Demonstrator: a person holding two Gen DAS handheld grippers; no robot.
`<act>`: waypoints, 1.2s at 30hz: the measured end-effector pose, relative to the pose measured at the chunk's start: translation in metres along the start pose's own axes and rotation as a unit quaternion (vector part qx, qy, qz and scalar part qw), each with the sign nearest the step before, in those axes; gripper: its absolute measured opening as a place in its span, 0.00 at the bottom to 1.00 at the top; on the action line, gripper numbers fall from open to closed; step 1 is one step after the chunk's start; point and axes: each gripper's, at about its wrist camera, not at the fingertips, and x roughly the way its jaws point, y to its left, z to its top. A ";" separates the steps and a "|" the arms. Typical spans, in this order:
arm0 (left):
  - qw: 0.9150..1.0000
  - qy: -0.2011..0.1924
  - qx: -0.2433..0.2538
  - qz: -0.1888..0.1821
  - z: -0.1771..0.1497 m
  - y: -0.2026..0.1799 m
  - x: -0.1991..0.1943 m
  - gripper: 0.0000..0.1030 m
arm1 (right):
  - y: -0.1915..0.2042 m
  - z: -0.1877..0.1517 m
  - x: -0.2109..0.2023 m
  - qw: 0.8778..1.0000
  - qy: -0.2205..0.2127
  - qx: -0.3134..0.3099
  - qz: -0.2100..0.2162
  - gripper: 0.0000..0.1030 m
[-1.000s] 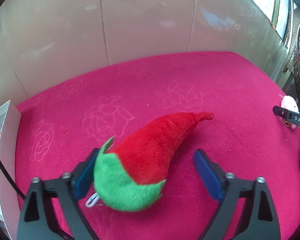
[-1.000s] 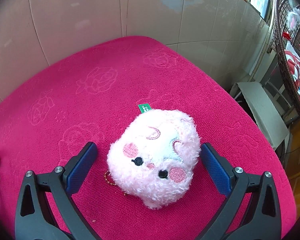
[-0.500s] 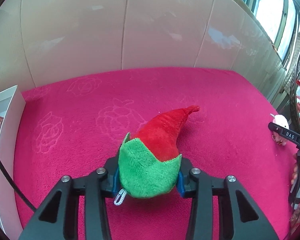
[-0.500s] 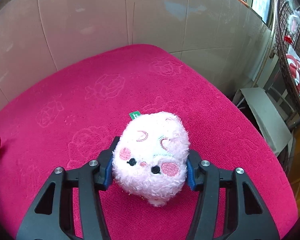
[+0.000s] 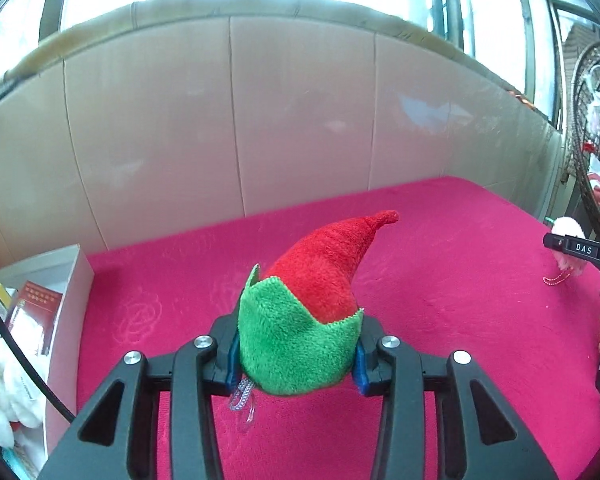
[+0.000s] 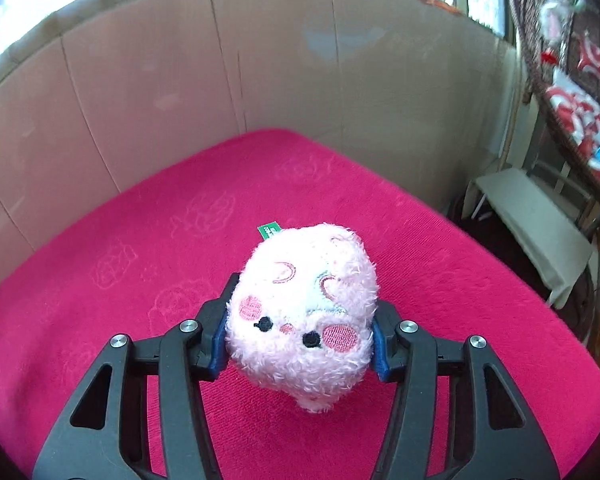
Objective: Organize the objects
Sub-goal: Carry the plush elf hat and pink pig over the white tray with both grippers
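A red plush chili with a green cap is pinched at its green end by my left gripper, which is shut on it and holds it tilted up off the pink cloth. In the right wrist view a fluffy pink plush with an embroidered face sits squeezed between the blue pads of my right gripper, raised a little above the cloth. From the left wrist view the right gripper and the pink plush show at the far right edge.
A white box with cartons and a white plush stands at the left edge of the cloth. A beige padded wall closes the back. Right of the cloth are a white stool and a wicker chair.
Both grippers closed from wide open onto their toys, the left on the chili's green end, the right on the pink plush. Both then rose and tipped upward, showing more wall and window.
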 end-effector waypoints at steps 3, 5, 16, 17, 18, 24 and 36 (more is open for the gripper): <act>1.000 -0.012 0.002 -0.003 -0.004 -0.001 -0.009 0.40 | 0.012 -0.010 -0.018 1.000 -0.025 -0.018 0.001 0.52; 1.000 -0.017 -0.012 -0.010 -0.008 0.003 -0.020 0.40 | 0.016 -0.021 -0.032 0.999 -0.033 -0.017 0.016 0.52; 0.992 -0.046 -0.066 -0.093 -0.007 0.018 -0.110 0.40 | 0.047 -0.072 -0.119 0.987 -0.054 0.014 0.148 0.52; 0.992 -0.053 -0.067 -0.096 -0.007 0.020 -0.120 0.40 | 0.053 -0.074 -0.126 0.986 -0.055 0.011 0.159 0.52; 0.991 -0.058 -0.068 -0.097 -0.007 0.022 -0.128 0.40 | 0.058 -0.074 -0.131 0.985 -0.056 0.007 0.166 0.52; 0.990 -0.059 -0.089 -0.093 -0.007 0.038 -0.149 0.40 | 0.083 -0.074 -0.153 0.979 -0.069 -0.016 0.193 0.52; 0.988 -0.093 -0.098 -0.080 -0.005 0.059 -0.181 0.40 | 0.108 -0.081 -0.188 0.972 -0.075 -0.042 0.217 0.52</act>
